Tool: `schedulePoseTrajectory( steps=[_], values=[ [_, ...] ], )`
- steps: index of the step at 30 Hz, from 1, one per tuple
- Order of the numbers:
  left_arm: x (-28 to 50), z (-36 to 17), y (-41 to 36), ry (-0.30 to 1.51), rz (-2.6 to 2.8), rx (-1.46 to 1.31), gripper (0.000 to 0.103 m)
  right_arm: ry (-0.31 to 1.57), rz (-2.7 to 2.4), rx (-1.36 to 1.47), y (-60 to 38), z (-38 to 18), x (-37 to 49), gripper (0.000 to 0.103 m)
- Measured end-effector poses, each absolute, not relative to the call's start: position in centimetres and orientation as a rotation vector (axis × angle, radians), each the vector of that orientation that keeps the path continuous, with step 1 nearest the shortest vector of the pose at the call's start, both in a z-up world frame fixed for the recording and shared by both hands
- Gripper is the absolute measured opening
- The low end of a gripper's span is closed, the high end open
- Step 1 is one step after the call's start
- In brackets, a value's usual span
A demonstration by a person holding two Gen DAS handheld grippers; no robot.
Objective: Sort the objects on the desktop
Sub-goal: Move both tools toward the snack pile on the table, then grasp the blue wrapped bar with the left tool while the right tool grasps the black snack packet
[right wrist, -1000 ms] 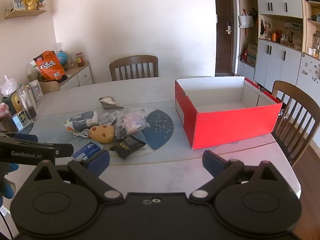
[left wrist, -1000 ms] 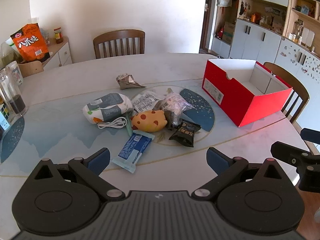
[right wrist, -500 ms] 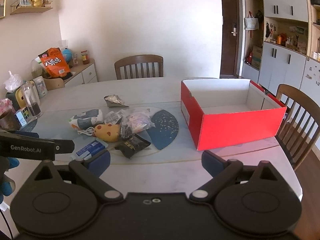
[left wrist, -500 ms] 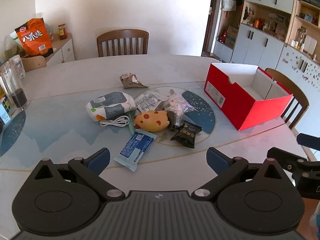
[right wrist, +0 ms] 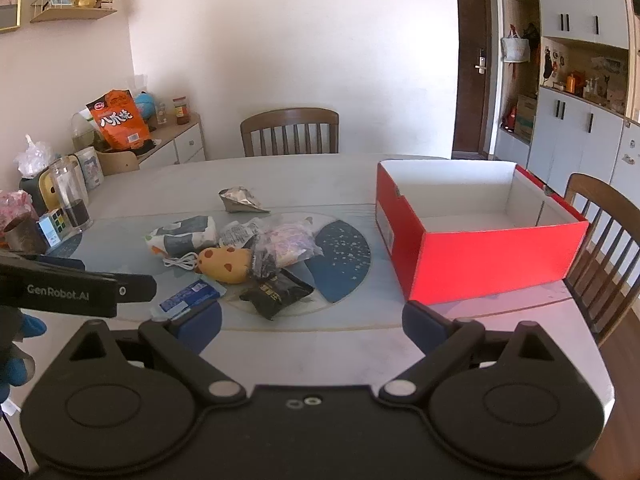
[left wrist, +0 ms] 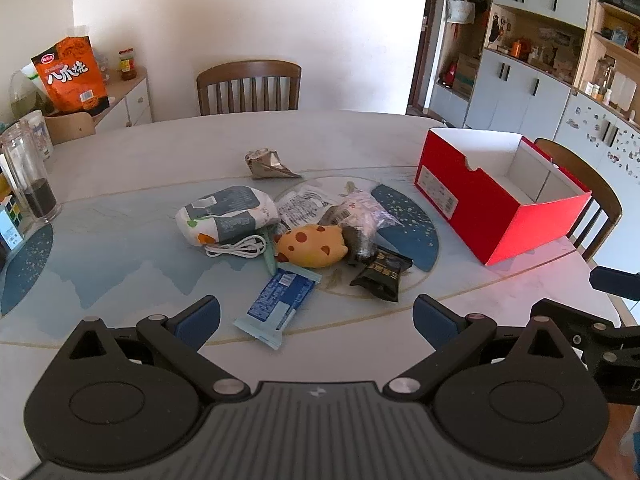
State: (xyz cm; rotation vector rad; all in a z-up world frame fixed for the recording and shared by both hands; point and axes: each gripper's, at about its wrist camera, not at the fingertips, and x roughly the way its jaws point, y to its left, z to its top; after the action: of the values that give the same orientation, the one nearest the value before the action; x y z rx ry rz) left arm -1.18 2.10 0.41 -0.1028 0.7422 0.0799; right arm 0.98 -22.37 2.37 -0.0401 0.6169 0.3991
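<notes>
Two grippers are hovering over the near edge of the table (left wrist: 120,152), and both are standing wide apart with nothing between the fingers. From its own camera the left gripper (left wrist: 316,318) is showing blue pads spread either side of the blue snack bar (left wrist: 280,300), which is lying just beyond the fingertips. The right gripper (right wrist: 312,322) is holding back at the table edge, jaws equally spread, and it is poking into the left view as a black shape at the right margin.

Moving out, the pile is sitting in the middle of the table. The black packet (left wrist: 382,274) is lying to the right of the blue bar, and the yellow spotted plush (left wrist: 312,246) is resting just behind both. A coiled white cable (left wrist: 238,247) is touching the front of the grey-and-white pouch (left wrist: 226,214). Clear plastic wrappers (left wrist: 356,210) are crowding behind the plush. Farther back, a crumpled foil wrapper (left wrist: 268,165) is sitting apart from the heap.

Over to the right, well clear of the pile, the red box (right wrist: 492,256) is standing open with its white inside showing. Beyond the table a wooden chair (left wrist: 248,86) is tucked in at the far side.
</notes>
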Motion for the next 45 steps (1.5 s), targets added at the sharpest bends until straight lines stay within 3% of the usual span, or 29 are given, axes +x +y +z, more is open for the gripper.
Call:
schedulePoseTrajectory(
  steps=[36, 45],
  values=[
    [6.6, -10.6, 7.4, 0.773, -0.095, 0.037, 0.102, 0.805, 0.396, -0.098, -12.3, -7.1, 12.3, 0.090],
    [7.1, -11.4, 7.9, 0.773, -0.122, 0.022, 0.083, 0.833, 0.381, -0.099, -11.0, -8.3, 13.5, 0.083]
  ],
)
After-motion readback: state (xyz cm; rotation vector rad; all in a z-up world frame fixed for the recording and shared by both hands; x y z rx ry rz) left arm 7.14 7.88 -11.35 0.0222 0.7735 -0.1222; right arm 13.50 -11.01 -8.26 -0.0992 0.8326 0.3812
